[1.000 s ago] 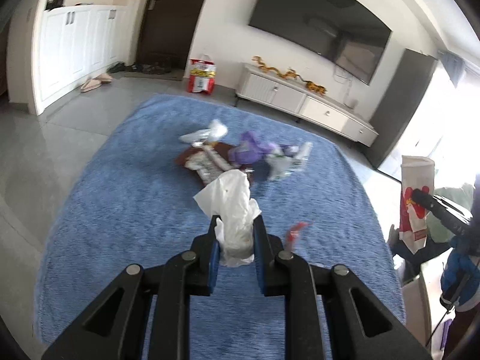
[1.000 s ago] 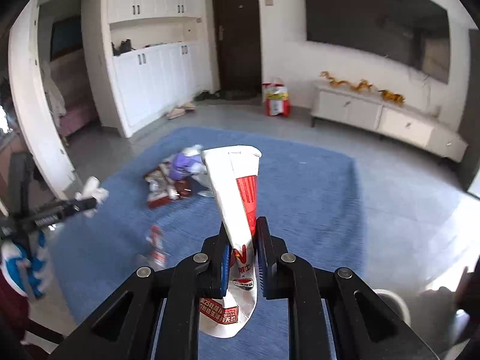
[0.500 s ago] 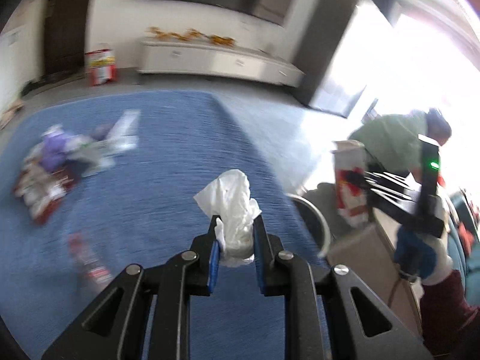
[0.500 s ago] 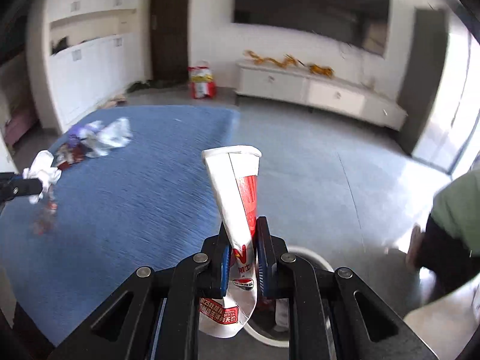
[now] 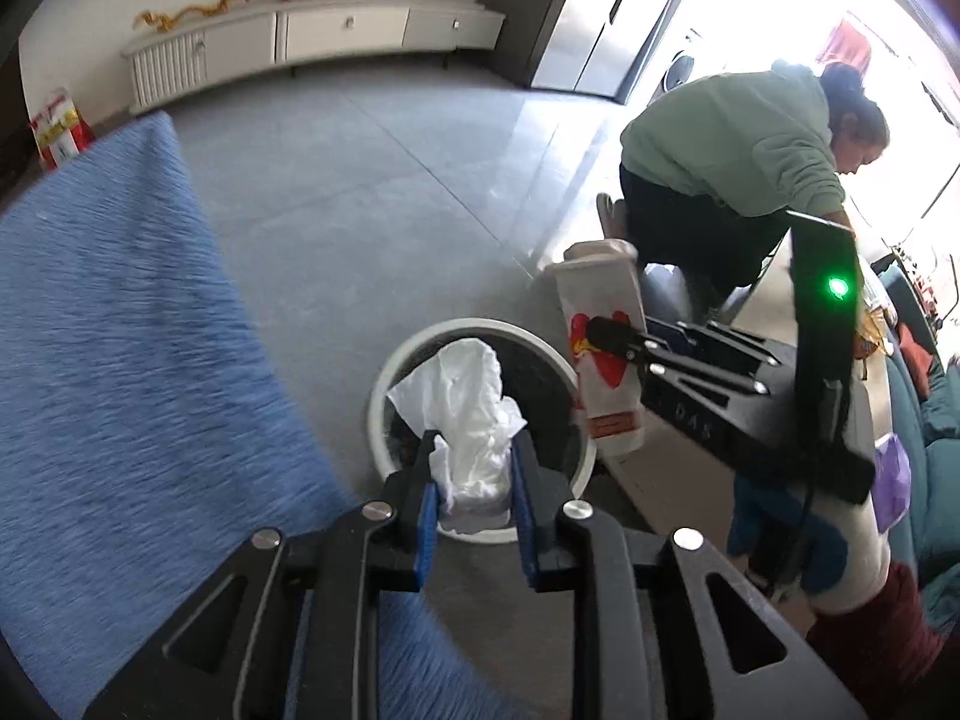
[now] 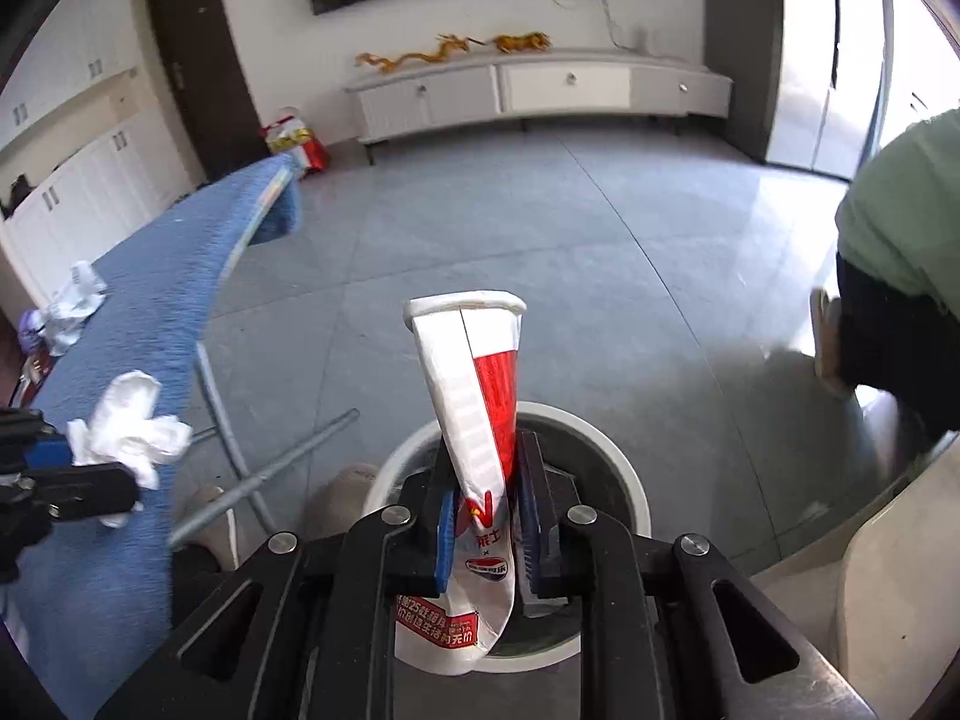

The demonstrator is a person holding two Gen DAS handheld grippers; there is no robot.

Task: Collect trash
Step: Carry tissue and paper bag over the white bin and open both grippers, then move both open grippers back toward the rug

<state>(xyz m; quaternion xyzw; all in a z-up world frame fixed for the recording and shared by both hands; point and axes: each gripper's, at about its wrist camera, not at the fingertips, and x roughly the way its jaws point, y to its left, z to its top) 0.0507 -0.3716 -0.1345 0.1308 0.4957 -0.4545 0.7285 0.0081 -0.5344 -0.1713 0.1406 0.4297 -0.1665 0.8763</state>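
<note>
Two pieces of trash hang over the white bin: the left gripper pinches a crumpled tissue, the right gripper clamps a flattened paper cup. Centre each above the opening before spreading the jaws, so neither lands on the floor.

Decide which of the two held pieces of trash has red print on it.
The crushed paper cup in the right gripper. The tissue in the left gripper is plain white and crumpled.
</note>
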